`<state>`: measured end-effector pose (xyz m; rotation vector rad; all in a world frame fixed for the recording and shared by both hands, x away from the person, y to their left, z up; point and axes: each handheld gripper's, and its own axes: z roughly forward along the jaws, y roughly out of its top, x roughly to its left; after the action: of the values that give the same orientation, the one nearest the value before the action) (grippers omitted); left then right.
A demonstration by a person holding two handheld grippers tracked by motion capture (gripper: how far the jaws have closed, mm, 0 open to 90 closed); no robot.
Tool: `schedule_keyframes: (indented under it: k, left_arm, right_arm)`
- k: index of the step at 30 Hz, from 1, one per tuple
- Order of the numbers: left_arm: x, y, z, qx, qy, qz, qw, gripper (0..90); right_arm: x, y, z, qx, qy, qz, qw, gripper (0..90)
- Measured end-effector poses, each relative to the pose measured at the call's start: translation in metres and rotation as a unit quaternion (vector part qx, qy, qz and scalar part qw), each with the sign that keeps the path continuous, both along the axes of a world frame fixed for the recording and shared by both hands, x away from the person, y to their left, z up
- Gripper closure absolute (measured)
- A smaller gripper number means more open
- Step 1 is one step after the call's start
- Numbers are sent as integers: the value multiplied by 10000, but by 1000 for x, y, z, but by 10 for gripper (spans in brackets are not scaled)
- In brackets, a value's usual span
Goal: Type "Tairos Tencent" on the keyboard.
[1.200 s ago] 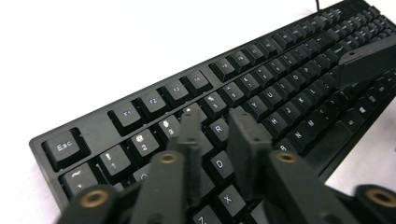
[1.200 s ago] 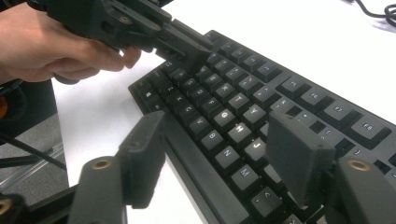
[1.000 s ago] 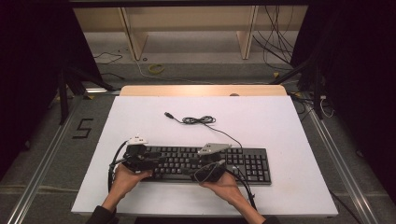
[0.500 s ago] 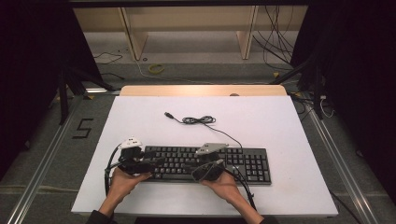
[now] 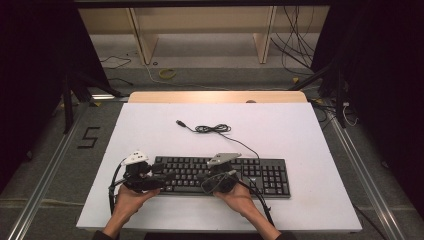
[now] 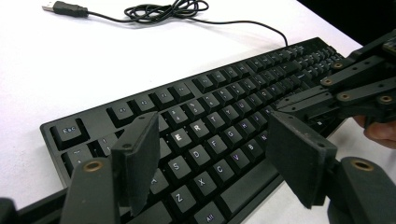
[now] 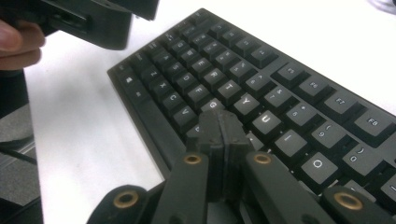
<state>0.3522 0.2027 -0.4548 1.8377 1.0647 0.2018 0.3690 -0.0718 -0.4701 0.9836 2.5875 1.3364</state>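
Note:
A black keyboard (image 5: 270,175) lies along the near half of the white table, and its thin cable (image 5: 215,129) coils behind it and ends in a USB plug (image 5: 180,122). My left gripper (image 5: 167,177) hovers over the keyboard's left end (image 6: 196,126). Its jaws (image 6: 215,158) stand open, have just been opening, and have nothing between them. My right gripper (image 5: 205,181) points left over the middle keys. Its jaws (image 7: 219,119) have just been closing and are now shut together, empty, just above the letter keys (image 7: 243,102). Each gripper shows in the other's view: the right one (image 6: 355,88), the left one (image 7: 93,18).
The white table top (image 5: 300,130) has bare room behind and to the right of the keyboard. A wooden strip (image 5: 215,96) runs along its far edge. Beyond it are a shelf unit (image 5: 200,30) and loose cables on the floor.
The left gripper has drifted slightly left and toward the near edge. The right gripper has stayed over the middle of the keyboard.

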Motion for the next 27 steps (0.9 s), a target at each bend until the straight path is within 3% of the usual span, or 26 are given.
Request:
schedule_keyframes:
  k: [11, 27]
  left_arm:
    - [-6, 3, -2, -87, -65, 7, 9999, 328]
    - [-9, 5, -4, -81, -58, 12, 9999, 316]
  right_arm:
    - [1, 6, -7, -197, 38, -6, 9998, 900]
    - [1, 11, -11, -279, 90, 11, 9996, 900]
